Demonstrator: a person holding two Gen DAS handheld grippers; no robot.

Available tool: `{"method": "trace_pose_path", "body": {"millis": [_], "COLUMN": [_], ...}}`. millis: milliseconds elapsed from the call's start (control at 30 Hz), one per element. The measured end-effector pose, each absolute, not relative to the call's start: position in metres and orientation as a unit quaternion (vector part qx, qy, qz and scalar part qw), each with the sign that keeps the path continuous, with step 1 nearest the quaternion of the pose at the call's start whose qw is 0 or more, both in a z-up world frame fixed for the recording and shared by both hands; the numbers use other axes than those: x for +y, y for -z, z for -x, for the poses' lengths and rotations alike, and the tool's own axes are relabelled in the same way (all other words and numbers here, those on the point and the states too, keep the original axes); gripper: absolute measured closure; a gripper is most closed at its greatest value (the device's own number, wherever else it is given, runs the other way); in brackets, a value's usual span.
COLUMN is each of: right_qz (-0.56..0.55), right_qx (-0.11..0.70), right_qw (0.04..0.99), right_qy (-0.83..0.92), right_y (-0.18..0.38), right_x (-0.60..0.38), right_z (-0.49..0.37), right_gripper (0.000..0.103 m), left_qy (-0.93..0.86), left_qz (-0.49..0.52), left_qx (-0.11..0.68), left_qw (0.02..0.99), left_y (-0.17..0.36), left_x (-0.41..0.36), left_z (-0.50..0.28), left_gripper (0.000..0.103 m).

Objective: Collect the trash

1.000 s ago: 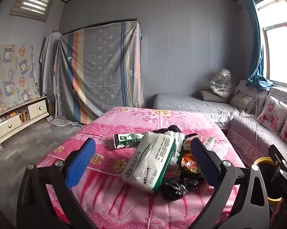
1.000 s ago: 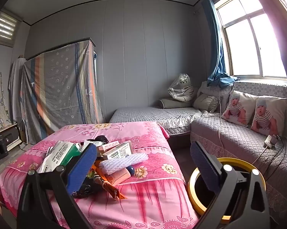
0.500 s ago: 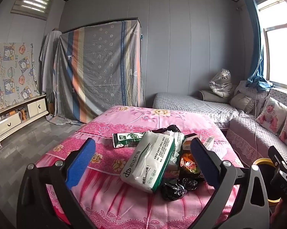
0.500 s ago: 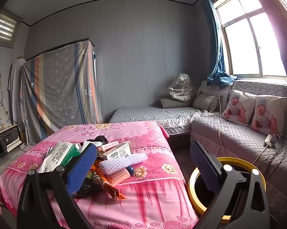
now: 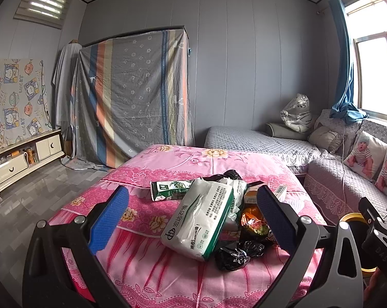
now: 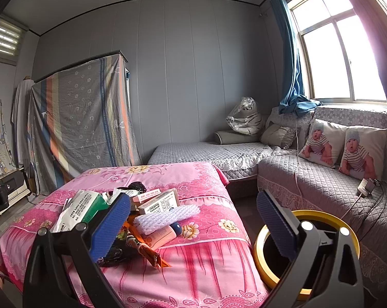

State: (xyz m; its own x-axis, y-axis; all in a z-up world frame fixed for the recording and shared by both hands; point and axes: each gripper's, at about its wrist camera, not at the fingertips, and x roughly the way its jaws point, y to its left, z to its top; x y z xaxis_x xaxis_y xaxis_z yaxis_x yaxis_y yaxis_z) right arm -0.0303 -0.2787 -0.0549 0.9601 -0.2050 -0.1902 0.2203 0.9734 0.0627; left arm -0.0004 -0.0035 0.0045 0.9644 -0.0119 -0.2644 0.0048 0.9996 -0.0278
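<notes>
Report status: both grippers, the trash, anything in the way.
Left gripper open, empty. Right gripper open, empty. Trash pile untouched on pink table; yellow-rimmed bin beside it. Nothing blocking.

Pink floral tablecloth (image 5: 183,161); white-and-green tissue pack (image 5: 198,220); black bag (image 5: 230,255); yellow-rimmed bin (image 6: 319,217) (dark inside); 2 blue-padded grippers; grey quilted sofa (image 6: 322,182).

Daylight pours through the window (image 6: 340,59) at right, blown out to white glare – the rest of the room sits dim and grey; fisheye bending curves walls and ceiling, corners vignette black, focus sharp
</notes>
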Motion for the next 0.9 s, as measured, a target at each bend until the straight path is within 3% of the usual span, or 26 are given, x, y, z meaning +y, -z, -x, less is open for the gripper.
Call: {"method": "trace_pose_path", "body": {"millis": [900], "right_qz": [-0.044], "right_qx": [0.094], "right_qw": [0.989], "right_qy": [0.108], "right_y": [0.060], "right_x": [-0.278], "right_z": [0.029], "right_gripper": [0.008], "left_qy": [0.008], "left_qz": [0.018], "left_qx": [0.139], "left_qw": [0.990], "left_y": [0.003], "left_x": [-0.002], "left_z": [-0.001], "left_gripper": [0.008]}}
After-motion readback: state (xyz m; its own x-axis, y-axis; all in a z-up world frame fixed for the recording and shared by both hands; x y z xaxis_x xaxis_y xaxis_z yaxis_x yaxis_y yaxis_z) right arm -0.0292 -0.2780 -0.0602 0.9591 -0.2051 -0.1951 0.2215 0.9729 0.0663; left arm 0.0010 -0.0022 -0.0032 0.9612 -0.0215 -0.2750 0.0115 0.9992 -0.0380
